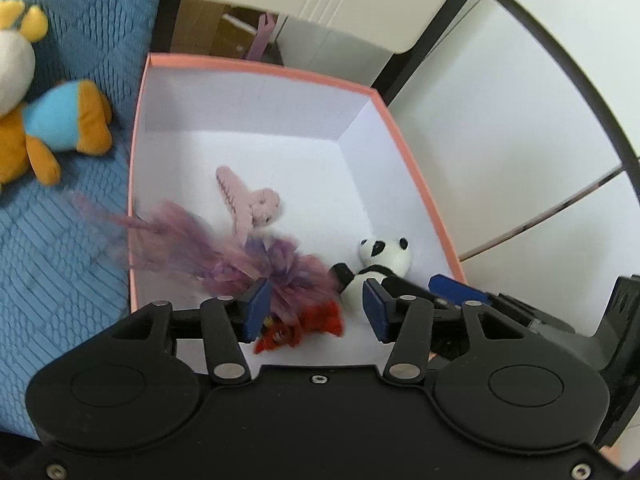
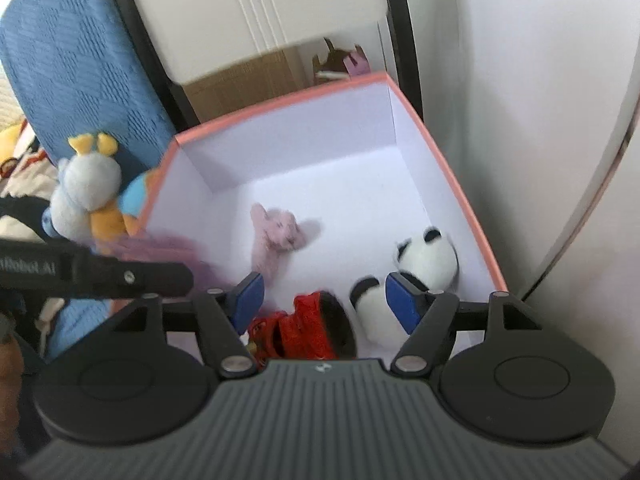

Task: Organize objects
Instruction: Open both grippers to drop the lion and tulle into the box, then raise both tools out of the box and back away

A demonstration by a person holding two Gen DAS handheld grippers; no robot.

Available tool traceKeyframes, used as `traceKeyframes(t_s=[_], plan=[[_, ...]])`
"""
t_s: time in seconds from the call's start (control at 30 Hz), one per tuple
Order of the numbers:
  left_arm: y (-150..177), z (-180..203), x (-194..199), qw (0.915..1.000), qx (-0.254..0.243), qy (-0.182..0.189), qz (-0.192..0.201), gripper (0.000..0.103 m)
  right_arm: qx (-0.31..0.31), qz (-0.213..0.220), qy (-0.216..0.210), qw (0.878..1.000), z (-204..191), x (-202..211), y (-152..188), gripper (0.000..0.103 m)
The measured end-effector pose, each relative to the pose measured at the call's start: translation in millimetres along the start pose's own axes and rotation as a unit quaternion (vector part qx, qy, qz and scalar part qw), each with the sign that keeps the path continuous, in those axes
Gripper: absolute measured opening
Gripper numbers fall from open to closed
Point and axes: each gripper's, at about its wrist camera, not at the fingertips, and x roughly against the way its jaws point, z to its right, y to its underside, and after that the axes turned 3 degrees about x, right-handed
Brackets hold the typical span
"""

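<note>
Two handheld grippers hover over an open box (image 1: 256,70) with a salmon-pink outside and white inside, which sits on a blue textured cover (image 1: 60,240). The left gripper (image 1: 316,304) has its blue-padded jaws spread wide apart. A blurred purple feathery item (image 1: 224,248) lies against the inner face of the left finger and stretches out over the box's left wall; whether it hangs free or rests on the wall cannot be told. Below it, near the box's front edge, lies a red fuzzy item (image 1: 308,326). The right gripper (image 2: 324,304) is also released, with its jaws apart and nothing between them; the red item (image 2: 308,330) lies on the box floor beneath it. A small panda plush (image 2: 424,268) rests in the box's front right corner, partly behind the right finger. A pink knitted hair claw (image 1: 250,204) lies near the middle of the floor. Outside the box, on the blue cover to the left, sits an orange, blue and white stuffed toy (image 1: 52,120).
</note>
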Motion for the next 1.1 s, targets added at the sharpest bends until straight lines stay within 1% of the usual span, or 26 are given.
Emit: traceKeyframes(t_s=[0.1, 0.27, 0.43, 0.5, 0.6, 0.77, 0.97, 1.03, 1.1], plan=[[-1, 2, 17, 0.9999, -0.004, 0.004, 0.016, 0.051, -0.007, 0.017, -0.008, 1.000, -6, 15, -9, 0.069], [-4, 2, 52, 0.9988, -0.004, 0.014, 0.047, 0.052, -0.001, 0.053, -0.023, 0.998, -22, 42, -24, 0.069], [-4, 1, 88, 0.9969, -0.010, 0.015, 0.076, 0.054, 0.003, 0.082, -0.041, 0.996, -41, 67, -30, 0.069], [-4, 0, 102, 0.9962, -0.016, 0.012, 0.084, 0.054, 0.002, 0.086, -0.048, 0.995, -48, 76, -31, 0.069], [-1, -2, 126, 0.9939, -0.025, 0.010, 0.107, 0.054, 0.008, 0.099, -0.067, 0.993, -62, 92, -31, 0.069], [5, -12, 157, 0.9902, -0.019, 0.019, 0.137, 0.059, 0.017, 0.112, -0.086, 0.990, -85, 110, -29, 0.069], [15, -29, 188, 0.9855, -0.015, 0.006, 0.169, 0.062, 0.047, 0.122, -0.088, 0.987, -114, 122, -23, 0.070], [20, -38, 200, 0.9837, -0.012, 0.007, 0.179, 0.069, 0.058, 0.126, -0.083, 0.987, -124, 123, -20, 0.070], [24, -50, 211, 0.9819, -0.004, 0.001, 0.189, 0.070, 0.074, 0.131, -0.082, 0.985, -134, 125, -16, 0.070]])
